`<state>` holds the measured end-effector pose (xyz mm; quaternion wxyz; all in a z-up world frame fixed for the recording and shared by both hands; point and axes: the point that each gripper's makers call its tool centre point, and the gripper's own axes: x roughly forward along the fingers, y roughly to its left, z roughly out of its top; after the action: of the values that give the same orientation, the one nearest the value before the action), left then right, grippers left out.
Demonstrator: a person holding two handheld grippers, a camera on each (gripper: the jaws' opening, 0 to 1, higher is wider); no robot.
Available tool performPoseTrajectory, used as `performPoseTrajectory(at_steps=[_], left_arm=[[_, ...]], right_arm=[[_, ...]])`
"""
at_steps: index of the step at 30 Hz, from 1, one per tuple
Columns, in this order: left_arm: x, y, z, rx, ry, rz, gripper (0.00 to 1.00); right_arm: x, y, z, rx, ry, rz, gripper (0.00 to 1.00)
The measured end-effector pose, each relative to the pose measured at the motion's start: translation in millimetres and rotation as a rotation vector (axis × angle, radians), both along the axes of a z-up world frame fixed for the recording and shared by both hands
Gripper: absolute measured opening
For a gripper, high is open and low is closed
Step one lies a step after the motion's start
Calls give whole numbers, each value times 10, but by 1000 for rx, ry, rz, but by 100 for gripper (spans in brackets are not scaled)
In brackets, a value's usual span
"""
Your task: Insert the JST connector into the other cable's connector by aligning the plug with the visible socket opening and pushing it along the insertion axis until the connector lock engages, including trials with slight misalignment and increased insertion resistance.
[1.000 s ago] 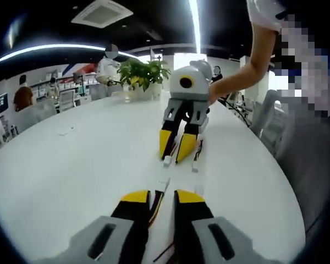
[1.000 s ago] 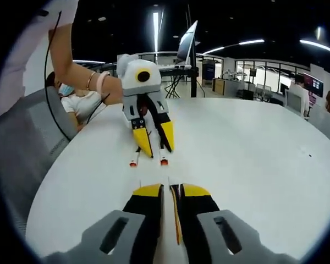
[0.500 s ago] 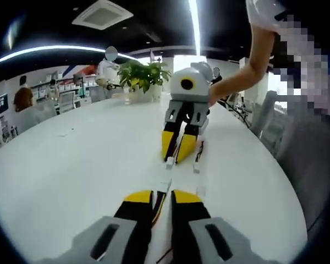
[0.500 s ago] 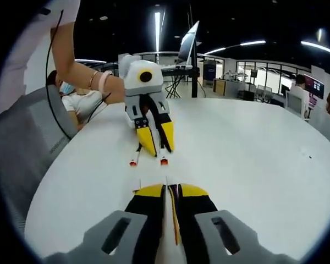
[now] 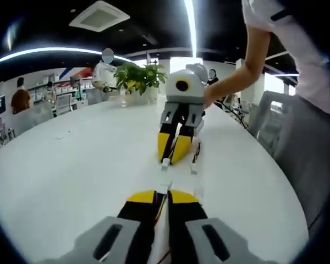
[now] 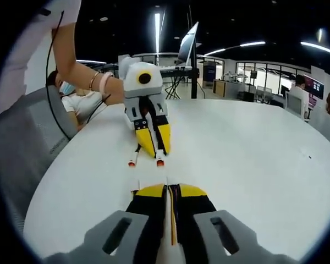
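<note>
Two claws clenched on thin cables: your left claw [image 5: 164,197], your right claw [image 6: 169,190]. Connectors [image 5: 165,163] light, brittle; grip just behind the housings.

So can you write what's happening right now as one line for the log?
left gripper: shut on cable | right gripper: shut on cable | connectors: facing, apart, not mated | surface: white table

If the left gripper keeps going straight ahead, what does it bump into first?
Probably the right gripper, which faces the left gripper across the white table. The small white connector at its tips likely comes first, though depth is hard to judge.
</note>
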<state>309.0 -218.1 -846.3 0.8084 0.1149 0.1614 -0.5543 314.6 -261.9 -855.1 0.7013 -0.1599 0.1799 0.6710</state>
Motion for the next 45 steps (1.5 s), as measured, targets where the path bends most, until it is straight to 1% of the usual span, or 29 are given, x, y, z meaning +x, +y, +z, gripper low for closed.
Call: performPoseTrajectory(at_steps=[9,11,19,31,35,37,39,43,45], left_arm=[[-18,-5,11,-10,-8,5,1],[-17,-4,14,-16,-5,9,1],[-27,-42,21,-12,-8,11,1],[-64,-93,36,-18,-1,6,1],[-79,-117,47,-20,0,4,1],[-83,-130,64,-35,7,4,1],[-94,-137,65,-32,7,-3,1],[-102,-157,79,-48,5,-14,1],[-99,-162,89,-56,5,-13,1]], right_arm=[[13,9,5,12,-6,5,5],[0,25,22,24,-5,8,5],[-65,100,72,60,15,16,5],[-100,121,11,44,18,33,4],[-119,137,20,45,18,39,4],[-114,135,24,46,18,41,4],[-121,137,32,48,17,43,4],[-153,150,48,63,17,60,4],[-148,156,59,81,31,59,4]])
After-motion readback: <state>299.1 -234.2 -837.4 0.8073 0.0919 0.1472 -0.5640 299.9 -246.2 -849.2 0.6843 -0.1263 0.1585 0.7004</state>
